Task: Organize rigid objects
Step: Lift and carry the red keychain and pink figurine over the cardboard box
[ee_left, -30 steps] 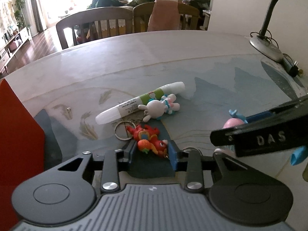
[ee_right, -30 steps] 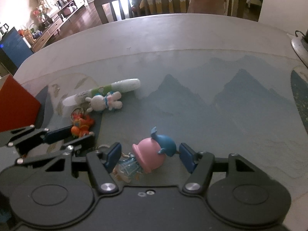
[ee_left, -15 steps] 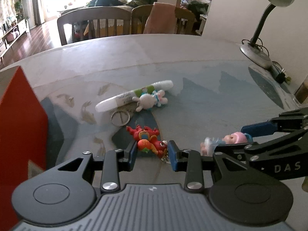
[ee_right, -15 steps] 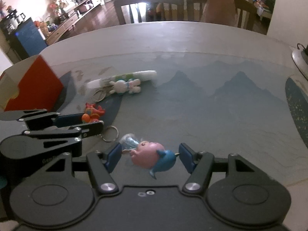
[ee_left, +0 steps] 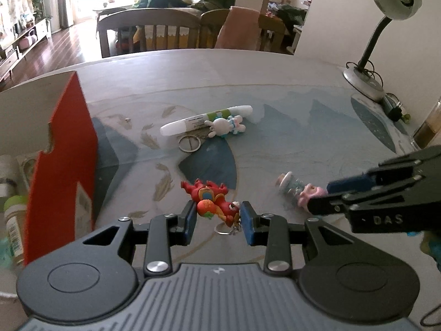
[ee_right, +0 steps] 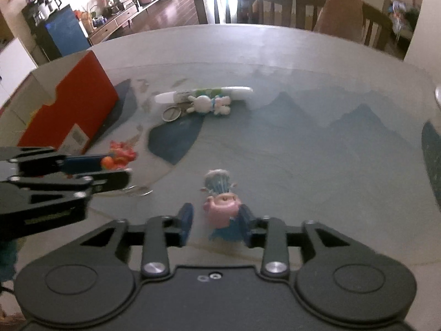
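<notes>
Presently we find the left gripper [ee_left: 217, 218] clamped on the red dragon keychain [ee_left: 213, 203], its blue pads pressing the toy's sides while the small key ring hangs beneath. We note the toy is held above the table [ee_left: 289, 115], toward its near edge, just beside the open red box [ee_left: 66, 149] standing at the left edge. In the right wrist view, the right gripper [ee_right: 215, 222] has the pink figure keychain [ee_right: 220, 209] between its fingers; the right pad touches it, but a gap shows at the left pad, and the frame is blurred, so we cannot tell whether the grip is closed. Nearer the centre of the table, the white marker [ee_left: 205, 120] lies flat with the white rabbit keychain [ee_left: 224, 127] touching its near side, ring [ee_left: 189, 144] alongside. A desk lamp [ee_left: 386, 27] stands at the far right corner.
</notes>
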Demonstrator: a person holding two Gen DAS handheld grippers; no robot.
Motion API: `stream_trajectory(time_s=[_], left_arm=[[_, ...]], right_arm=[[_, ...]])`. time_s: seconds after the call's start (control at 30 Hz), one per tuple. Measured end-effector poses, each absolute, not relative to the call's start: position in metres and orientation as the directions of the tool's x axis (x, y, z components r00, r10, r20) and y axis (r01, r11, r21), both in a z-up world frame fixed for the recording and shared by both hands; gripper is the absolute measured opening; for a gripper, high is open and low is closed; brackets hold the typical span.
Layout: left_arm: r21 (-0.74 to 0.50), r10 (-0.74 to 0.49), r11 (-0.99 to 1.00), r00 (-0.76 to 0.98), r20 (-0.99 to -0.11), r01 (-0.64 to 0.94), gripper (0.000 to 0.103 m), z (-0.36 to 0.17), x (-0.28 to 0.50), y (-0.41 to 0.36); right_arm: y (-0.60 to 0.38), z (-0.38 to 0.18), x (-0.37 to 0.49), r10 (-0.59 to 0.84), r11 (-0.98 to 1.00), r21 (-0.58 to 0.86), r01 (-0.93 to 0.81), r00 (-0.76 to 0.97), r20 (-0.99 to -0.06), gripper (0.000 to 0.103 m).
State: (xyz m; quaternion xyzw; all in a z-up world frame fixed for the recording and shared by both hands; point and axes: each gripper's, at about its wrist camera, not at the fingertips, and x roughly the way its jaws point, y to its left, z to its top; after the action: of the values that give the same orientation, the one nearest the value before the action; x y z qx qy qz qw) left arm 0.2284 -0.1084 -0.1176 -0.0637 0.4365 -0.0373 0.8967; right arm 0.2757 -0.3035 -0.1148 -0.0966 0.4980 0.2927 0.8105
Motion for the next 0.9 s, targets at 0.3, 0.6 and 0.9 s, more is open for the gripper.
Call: stream_trajectory(time_s=[0.3, 0.6, 0.9], left_arm=[[-0.151, -0.111, 0.988, 0.631, -0.768, -0.010, 0.034, -0.108, 0.215, -0.103], [-0.154, -0.107, 0.988, 0.641, -0.760, -0.017, 0.034, -0.103, 0.209, -0.103], [-0.162, -0.116, 0.987, 0.649, -0.752, -0.012, 0.034, -0.098, 0.204, -0.103]], right_arm=[[-0.295, -0.129, 0.289, 0.362, 0.804, 0.125, -0.581, 0.313, -0.878, 0.047], [-0.280, -0.138, 0.282, 0.336, 0.789, 0.095, -0.606, 0.297, -0.894, 0.045], [-0.284, -0.137, 0.276, 0.317, 0.805, 0.077, -0.589, 0.318, -0.894, 0.034]])
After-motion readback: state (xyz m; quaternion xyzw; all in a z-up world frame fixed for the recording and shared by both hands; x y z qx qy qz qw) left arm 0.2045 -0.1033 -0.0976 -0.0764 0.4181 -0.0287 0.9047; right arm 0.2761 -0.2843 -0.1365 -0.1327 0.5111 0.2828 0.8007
